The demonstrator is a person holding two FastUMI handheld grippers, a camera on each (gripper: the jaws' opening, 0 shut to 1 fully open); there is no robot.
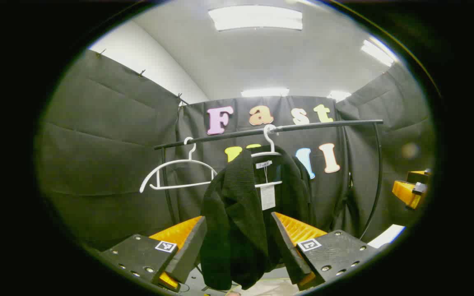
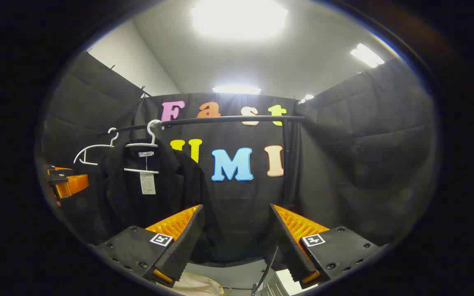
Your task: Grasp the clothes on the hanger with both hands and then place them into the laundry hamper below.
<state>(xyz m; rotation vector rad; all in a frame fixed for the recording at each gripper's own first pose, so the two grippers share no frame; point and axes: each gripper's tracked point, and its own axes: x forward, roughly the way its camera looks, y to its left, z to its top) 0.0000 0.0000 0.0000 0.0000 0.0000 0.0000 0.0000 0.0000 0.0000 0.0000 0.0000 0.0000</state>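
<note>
A black garment with a white tag hangs from a white hanger on a black rail. In the left gripper view its front edge droops into the gap between my left gripper's fingers, which stand wide apart and do not press on it. In the right gripper view the garment hangs to the left on its hanger. My right gripper is open in front of the back wall, right of the cloth, with nothing between its fingers. The left gripper appears at the far left.
An empty white hanger hangs on the rail left of the garment, also seen as the empty hanger. The rail's curved post stands at the right, near the other gripper. Pale objects lie low beneath the fingers.
</note>
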